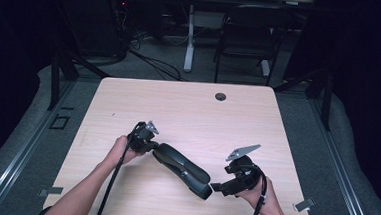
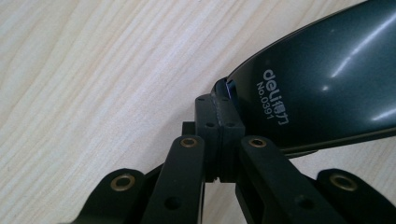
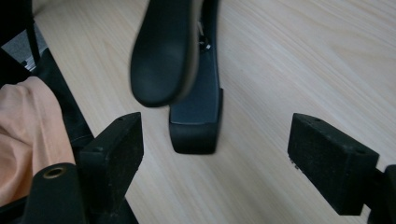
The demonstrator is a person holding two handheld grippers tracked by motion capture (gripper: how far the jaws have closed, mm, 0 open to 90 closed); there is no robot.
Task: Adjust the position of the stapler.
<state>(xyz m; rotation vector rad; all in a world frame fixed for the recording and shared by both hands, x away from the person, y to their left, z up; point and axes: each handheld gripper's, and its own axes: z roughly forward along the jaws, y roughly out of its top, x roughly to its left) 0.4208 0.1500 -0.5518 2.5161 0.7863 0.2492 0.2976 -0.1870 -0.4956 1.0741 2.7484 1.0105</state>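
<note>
1. Left gripper (image 1: 148,146) sits at the left-centre of the pale wood-grain table (image 1: 188,107). Its jaws are fully closed together, and in the left gripper view the pads (image 2: 218,122) meet at the rear tip of the large black glossy long-arm stapler (image 2: 322,88). They look pinched on a thin edge at that tip, though the exact contact is hard to read.
2. The stapler (image 1: 182,169) lies diagonally on the table between the two grippers, rear end up-left at the left gripper, front end down-right near the right gripper. It rests flat on its base.
3. Right gripper view: the stapler's rounded top arm (image 3: 163,51) is lifted a little above its flat base plate (image 3: 196,116), and the nose points toward the camera.
4. Right gripper (image 1: 218,187) is at the lower right, jaws spread wide and holding nothing. The stapler nose sits just ahead of the gap, nearer the left pad (image 3: 116,144), not between the pads.
5. Doing it well, as I judge it: keep the left grip steady as an anchor so the rear does not pivot.
6. Shift the right gripper so the nose is centred, advance it, then close squarely on arm and base together.
7. Risk: an off-centre close pushes the stapler sideways.
</note>
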